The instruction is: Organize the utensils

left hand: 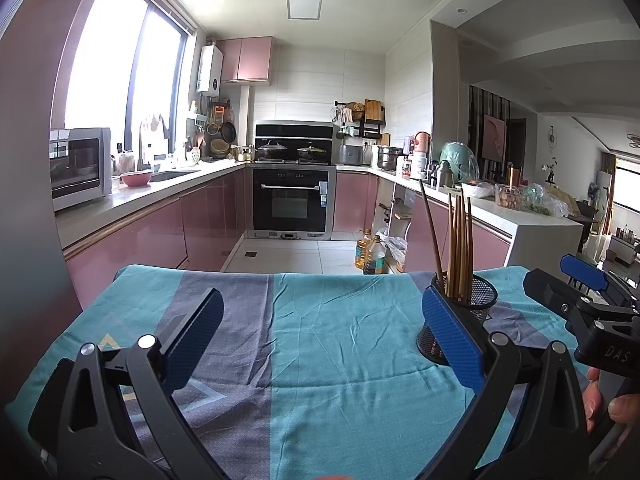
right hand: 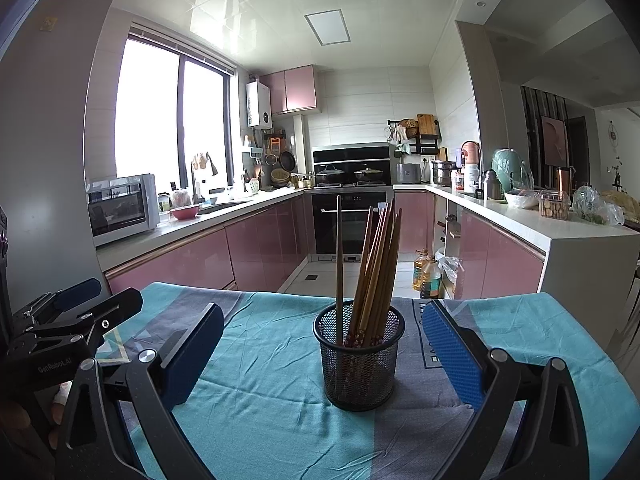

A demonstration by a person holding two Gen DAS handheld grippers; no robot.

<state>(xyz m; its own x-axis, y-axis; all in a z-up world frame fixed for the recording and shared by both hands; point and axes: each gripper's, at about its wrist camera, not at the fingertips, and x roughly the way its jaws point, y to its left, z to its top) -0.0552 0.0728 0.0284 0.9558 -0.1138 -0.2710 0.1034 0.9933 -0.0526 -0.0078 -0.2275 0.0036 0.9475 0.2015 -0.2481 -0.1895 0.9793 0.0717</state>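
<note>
A black mesh cup (right hand: 359,364) stands upright on a teal and grey cloth (right hand: 260,420). It holds several brown chopsticks (right hand: 376,268), one standing apart at the left. My right gripper (right hand: 324,320) is open and empty, with the cup between and just ahead of its fingers. In the left wrist view the cup (left hand: 476,304) sits behind the right finger of my left gripper (left hand: 322,308), which is open and empty over bare cloth (left hand: 320,340). Each gripper shows at the edge of the other's view.
The cloth-covered table ends at its far edge toward a kitchen floor. Oil bottles (right hand: 426,276) stand on the floor beyond it. Pink cabinets and counters with a microwave (right hand: 120,208) and clutter surround the room.
</note>
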